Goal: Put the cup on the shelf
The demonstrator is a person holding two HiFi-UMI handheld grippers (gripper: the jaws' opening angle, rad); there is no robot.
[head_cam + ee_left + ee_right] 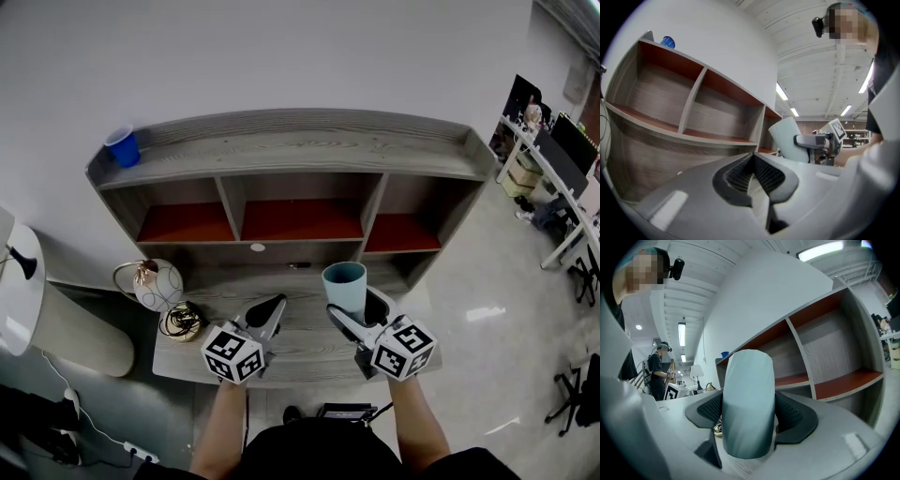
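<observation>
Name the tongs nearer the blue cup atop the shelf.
Left. The left tongs are below-right of the blue cup; the right tongs, gripping the teal cup, are farther right.

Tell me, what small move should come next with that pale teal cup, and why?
Probably lift it forward toward the middle compartment of the grey wooden shelf. The right gripper is shut on the pale teal plastic cup, held upright above the lower board, and that red-floored compartment looks bare.
</observation>
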